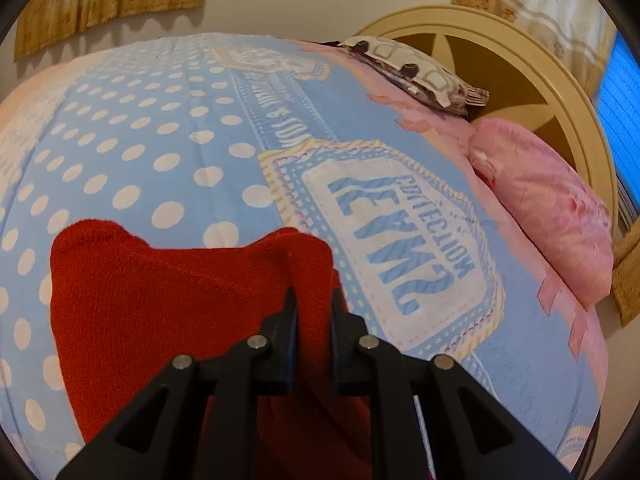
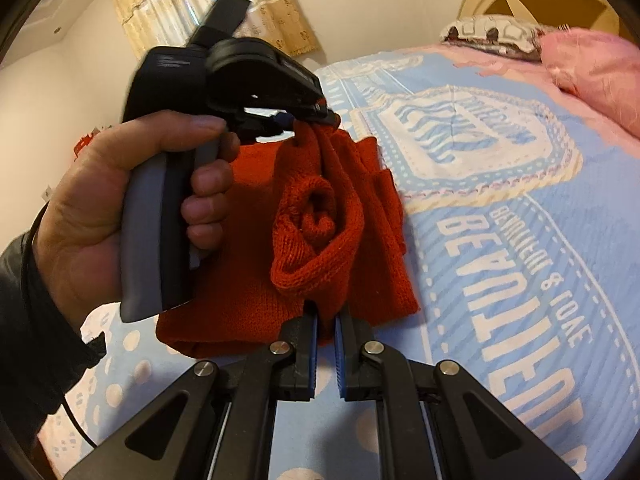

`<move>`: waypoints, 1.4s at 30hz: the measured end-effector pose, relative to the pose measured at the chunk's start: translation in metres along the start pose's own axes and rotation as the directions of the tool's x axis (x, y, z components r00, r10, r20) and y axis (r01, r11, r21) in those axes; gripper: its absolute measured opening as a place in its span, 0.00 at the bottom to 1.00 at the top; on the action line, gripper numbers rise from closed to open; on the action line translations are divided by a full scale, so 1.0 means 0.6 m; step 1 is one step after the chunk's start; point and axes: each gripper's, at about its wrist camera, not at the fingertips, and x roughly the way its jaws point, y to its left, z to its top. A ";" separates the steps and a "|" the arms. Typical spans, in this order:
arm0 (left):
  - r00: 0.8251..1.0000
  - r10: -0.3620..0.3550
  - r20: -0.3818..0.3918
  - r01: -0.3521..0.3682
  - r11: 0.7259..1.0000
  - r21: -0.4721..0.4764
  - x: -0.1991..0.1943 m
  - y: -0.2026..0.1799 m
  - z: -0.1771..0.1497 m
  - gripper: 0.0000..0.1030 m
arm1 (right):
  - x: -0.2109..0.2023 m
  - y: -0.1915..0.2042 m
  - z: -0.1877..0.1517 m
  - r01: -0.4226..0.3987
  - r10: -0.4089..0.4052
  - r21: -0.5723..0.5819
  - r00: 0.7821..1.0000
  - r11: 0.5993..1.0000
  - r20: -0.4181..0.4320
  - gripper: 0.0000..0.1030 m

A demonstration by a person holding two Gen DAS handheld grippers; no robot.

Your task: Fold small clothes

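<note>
I have the left gripper (image 1: pixel 313 300) pinching a bunched edge of the red knit (image 1: pixel 160 300), and the right gripper (image 2: pixel 327 314) pinching another fold. The knit hangs between them over the bed (image 1: pixel 160 120).

Each of our wrist views looks forward along its own tongs, close above the red knit garment (image 1: pixel 168 300), which both views share (image 2: pixel 320 240).
</note>
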 end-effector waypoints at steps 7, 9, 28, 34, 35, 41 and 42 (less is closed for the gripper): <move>0.998 -0.008 0.064 0.005 0.999 0.040 -0.055 -0.005 -0.004 0.23 | 0.002 -0.009 -0.005 -0.009 0.010 0.032 1.000 0.999 -0.012 0.07; 0.997 0.000 0.083 -0.004 0.999 0.045 -0.070 0.005 -0.010 0.34 | -0.002 -0.019 -0.006 -0.027 0.027 0.062 1.000 0.998 -0.008 0.08; 0.965 0.162 0.204 -0.180 0.981 0.072 -0.162 0.089 -0.231 0.68 | -0.083 0.045 0.049 -0.022 0.031 -0.064 0.990 0.998 0.137 0.39; 0.967 0.132 0.219 -0.157 0.982 0.104 -0.153 0.081 -0.249 0.70 | 0.054 0.028 0.097 -0.046 0.043 -0.020 0.991 0.999 -0.130 0.37; 0.965 0.126 0.228 -0.152 0.983 0.099 -0.158 0.082 -0.252 0.71 | 0.062 0.008 0.101 -0.024 0.025 0.009 0.992 1.000 -0.127 0.34; 0.958 0.141 0.249 -0.156 0.987 0.043 -0.173 0.101 -0.258 0.96 | 0.038 -0.005 0.103 -0.014 0.012 -0.012 0.988 1.000 -0.153 0.32; 0.961 0.144 0.235 -0.156 0.987 0.031 -0.168 0.106 -0.258 0.97 | 0.029 0.004 0.110 -0.008 0.005 -0.025 0.991 1.000 -0.135 0.32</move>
